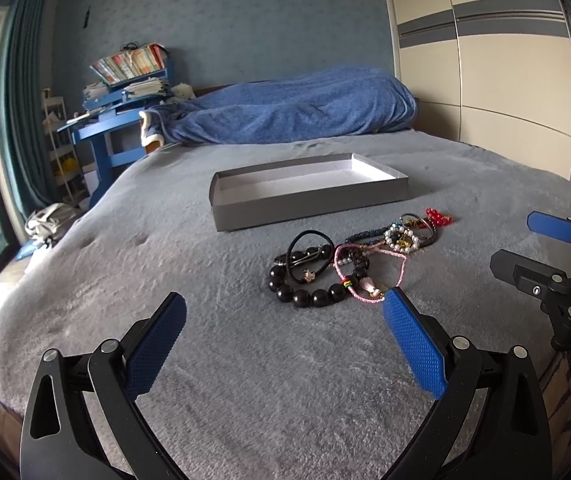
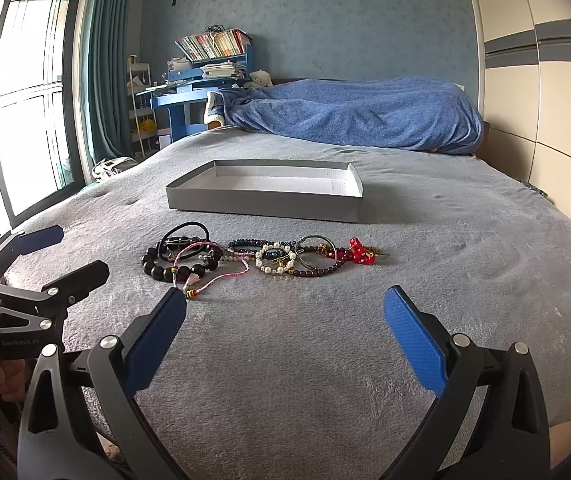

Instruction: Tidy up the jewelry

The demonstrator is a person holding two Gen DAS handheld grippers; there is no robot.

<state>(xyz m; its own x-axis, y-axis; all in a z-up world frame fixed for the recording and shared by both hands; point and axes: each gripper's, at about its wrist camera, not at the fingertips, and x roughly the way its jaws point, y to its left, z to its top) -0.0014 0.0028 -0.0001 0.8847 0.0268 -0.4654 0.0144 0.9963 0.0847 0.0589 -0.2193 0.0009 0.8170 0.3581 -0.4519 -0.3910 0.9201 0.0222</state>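
On the grey bed cover (image 2: 425, 320), a shallow grey box (image 2: 261, 204) is set open, well beyond the jewelry. Its pale floor is seen bare in both views; nothing has been placed in it. The task is judged as not yet begun.

Jewelry is laid in a loose, overlapping row on the near side of the box, apart from it. At the left end: a dark bead bracelet (image 1: 305, 294), a black hair tie (image 1: 309, 246) and a pink cord bracelet (image 1: 369, 276), tangled together. In the middle: a pearl ring of beads (image 2: 275, 260) over a dark braided band (image 2: 245, 243). At the right end: a thin metal bangle (image 2: 315, 250), a garnet-coloured bead string (image 2: 321, 269) and red beads (image 2: 361, 254).

Left gripper (image 1: 285, 344) is held near, short of the dark beads, jaws spread wide, nothing held. Right gripper (image 2: 285, 340) is held likewise, wide apart and empty, short of the row's middle.

All pieces are left to be moved. Tangling at the left end is judged the likeliest difficulty.
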